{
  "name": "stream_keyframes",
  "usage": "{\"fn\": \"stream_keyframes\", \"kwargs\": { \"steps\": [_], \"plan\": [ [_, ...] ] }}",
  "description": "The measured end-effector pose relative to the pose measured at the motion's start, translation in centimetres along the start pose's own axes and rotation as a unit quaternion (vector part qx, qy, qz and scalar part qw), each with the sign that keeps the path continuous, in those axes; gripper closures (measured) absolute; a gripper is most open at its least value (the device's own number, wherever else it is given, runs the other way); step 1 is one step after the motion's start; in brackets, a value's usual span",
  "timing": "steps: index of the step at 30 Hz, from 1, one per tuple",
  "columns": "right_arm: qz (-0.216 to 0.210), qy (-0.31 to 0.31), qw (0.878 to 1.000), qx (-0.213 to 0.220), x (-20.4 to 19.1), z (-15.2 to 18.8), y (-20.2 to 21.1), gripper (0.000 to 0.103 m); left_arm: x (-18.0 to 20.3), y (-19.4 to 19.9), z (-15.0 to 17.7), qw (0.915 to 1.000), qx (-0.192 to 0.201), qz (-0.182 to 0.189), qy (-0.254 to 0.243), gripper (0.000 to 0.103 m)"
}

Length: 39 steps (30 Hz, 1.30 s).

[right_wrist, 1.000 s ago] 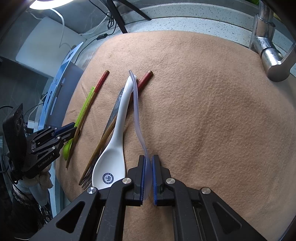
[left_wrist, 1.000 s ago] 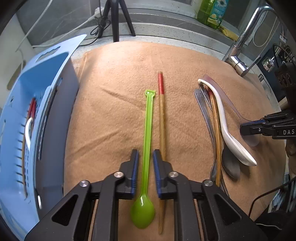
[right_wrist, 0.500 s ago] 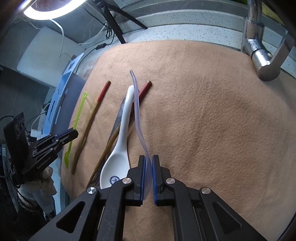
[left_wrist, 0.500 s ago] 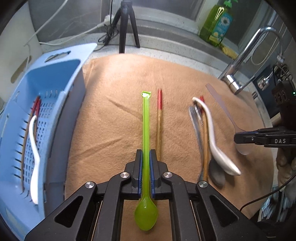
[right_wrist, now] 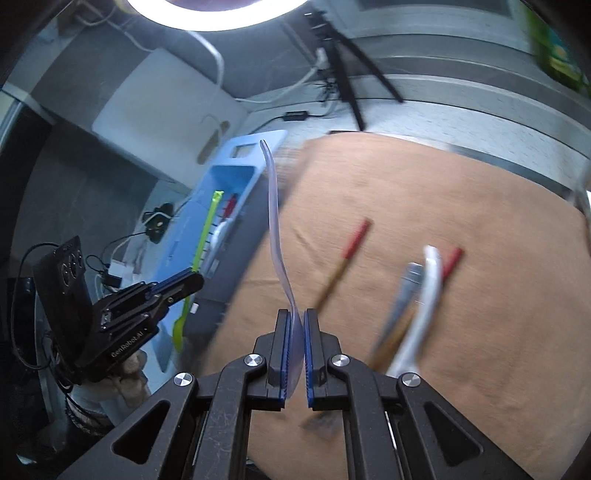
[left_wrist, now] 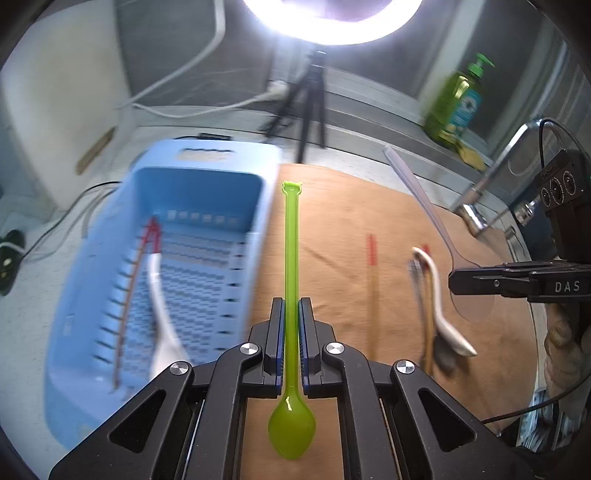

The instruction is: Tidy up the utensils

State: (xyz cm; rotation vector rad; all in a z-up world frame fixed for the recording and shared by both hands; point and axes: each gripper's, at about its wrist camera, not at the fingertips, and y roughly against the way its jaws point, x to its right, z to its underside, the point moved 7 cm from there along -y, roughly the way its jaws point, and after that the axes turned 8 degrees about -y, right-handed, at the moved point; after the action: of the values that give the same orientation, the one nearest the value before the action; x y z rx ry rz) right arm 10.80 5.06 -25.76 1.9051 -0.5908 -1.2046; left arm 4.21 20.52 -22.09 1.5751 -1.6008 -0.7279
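Brown cloth on a counter, blue basket at its edge; both grippers lifted, each with a spoon.

Left gripper: jaws pinched on the green spoon, handle toward 12 o'clock, bowl toward 6, clear of the cloth. Basket sits at 10 o'clock of it and holds a white spoon and red-tipped chopsticks. Right gripper: jaws pinched on the bowl of the clear spoon, handle rising toward 12 o'clock. On the cloth, blurred: one red-tipped chopstick alone at 1 o'clock of the right gripper; further toward 2 o'clock, a cluster of white spoon, metal utensil and second chopstick, touching. Ring light, tripod, soap bottle and faucet at the back.
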Motion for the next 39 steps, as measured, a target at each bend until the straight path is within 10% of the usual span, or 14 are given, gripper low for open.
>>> {"fn": "stream_keyframes", "kwargs": {
  "steps": [15,39],
  "plan": [
    [-0.007,0.025,0.999,-0.043,-11.1,-1.3,-11.2,0.097,-9.9,0.6,2.3,0.9983,-0.013,-0.026,0.05,0.098],
    [0.003,0.022,0.999,-0.026,-11.2,-3.6,-11.7,0.089,-11.5,0.2,1.6,0.9975,-0.01,-0.033,0.062,0.09]
  ]
}}
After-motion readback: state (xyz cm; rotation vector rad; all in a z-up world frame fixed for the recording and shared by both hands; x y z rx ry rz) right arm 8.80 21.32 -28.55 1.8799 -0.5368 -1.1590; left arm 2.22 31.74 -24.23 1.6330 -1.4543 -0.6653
